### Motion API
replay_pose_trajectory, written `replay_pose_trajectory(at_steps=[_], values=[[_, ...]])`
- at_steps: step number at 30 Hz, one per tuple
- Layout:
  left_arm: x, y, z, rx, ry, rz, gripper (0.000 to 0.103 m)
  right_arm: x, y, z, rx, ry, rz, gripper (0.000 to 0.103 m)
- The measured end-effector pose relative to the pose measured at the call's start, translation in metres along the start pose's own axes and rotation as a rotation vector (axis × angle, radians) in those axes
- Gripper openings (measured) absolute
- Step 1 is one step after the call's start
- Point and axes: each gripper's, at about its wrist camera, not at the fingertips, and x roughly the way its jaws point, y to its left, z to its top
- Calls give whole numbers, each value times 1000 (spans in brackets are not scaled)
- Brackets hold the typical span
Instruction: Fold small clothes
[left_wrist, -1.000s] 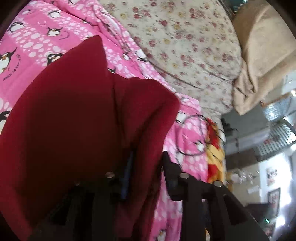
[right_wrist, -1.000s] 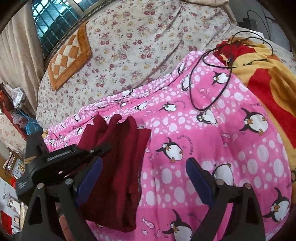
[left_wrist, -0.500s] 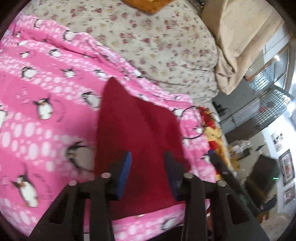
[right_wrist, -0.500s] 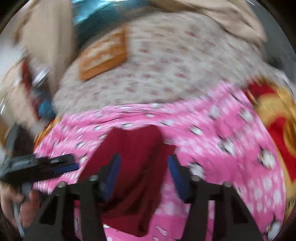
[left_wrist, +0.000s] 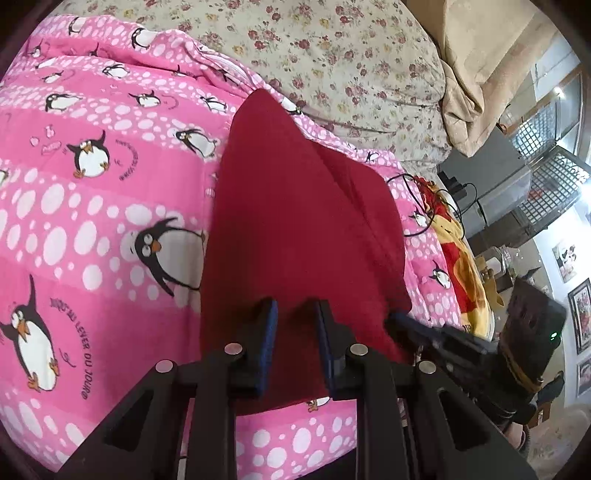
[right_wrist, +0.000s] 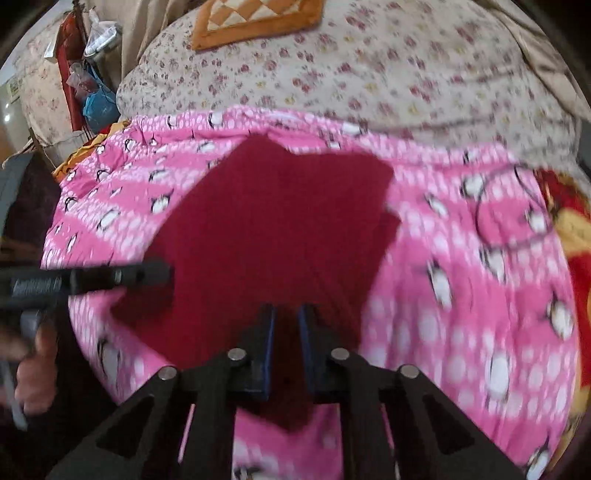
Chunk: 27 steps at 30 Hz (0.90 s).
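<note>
Left gripper (left_wrist: 294, 314) pointing forward and down, jaws standing narrowly apart, blue pads (left_wrist: 270, 325) facing each other with a gap between. Right gripper (right_wrist: 287, 321) reaching in from the right in the left view, jaws also narrowly parted. Bare hand (right_wrist: 35, 369) gripping the left tool's handle, blurred.

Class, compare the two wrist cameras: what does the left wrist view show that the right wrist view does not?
Only the left wrist view shows the beige curtain, framed pictures on a wall, and the right gripper from the side.

Only the right wrist view shows the orange checked cushion, hanging bags, and the left gripper from the side.

Both show the dark red garment lying on the pink penguin blanket, the floral bedding and a black cable loop.
</note>
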Motion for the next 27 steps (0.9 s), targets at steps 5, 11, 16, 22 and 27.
replay_pose_trajectory(at_steps=[5,11,16,22,27], values=[[-2,-5,-5,37,-7,8,10,-3,-15,-13,52,0,105,10],[1,-10,-18,91,18,19,10,-45,5,5,-20,-254,111,13],[7,-10,-27,144,24,30,10,19,19,1,-111,-6,-88,13],[1,-4,-24,138,15,2,8,18,15,-8,-104,1,-66,12],[2,-5,-27,151,10,6,8,-14,35,-13,-170,-132,78,12]])
